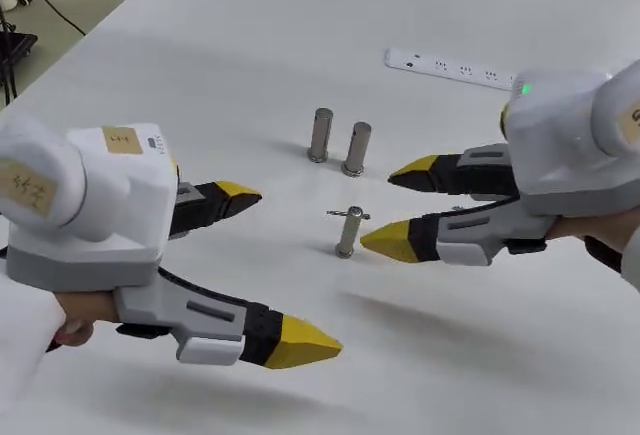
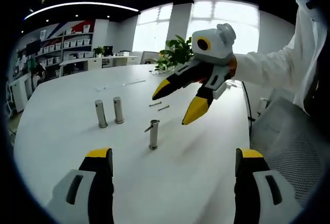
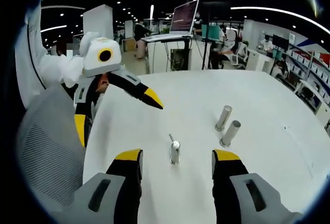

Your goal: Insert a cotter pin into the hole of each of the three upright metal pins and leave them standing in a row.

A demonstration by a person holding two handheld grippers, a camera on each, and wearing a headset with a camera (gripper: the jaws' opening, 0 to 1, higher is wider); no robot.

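White worktop (image 1: 200, 75) under the left gripper (image 1: 290, 269) and right gripper (image 1: 382, 209), both gaping wide and empty. Toward its far edge lies a power strip (image 1: 450, 68). Mid-worktop stand two bare pins (image 1: 321, 135), touching neither gripper, and nearer, a third pin (image 1: 347, 233) with a cotter pin (image 1: 348, 215) through it. Beyond them, the left gripper view shows loose cotter pins (image 2: 155, 104).

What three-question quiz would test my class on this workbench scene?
1. True or false: every upright metal pin holds a cotter pin.
2. Multiple choice: the right gripper is A) open and empty, B) shut on a metal pin, C) shut on a cotter pin.
3. Fill in: the long white item lying beyond the pins is a ____.

Key: 1 false, one of three does; 2 A; 3 power strip.
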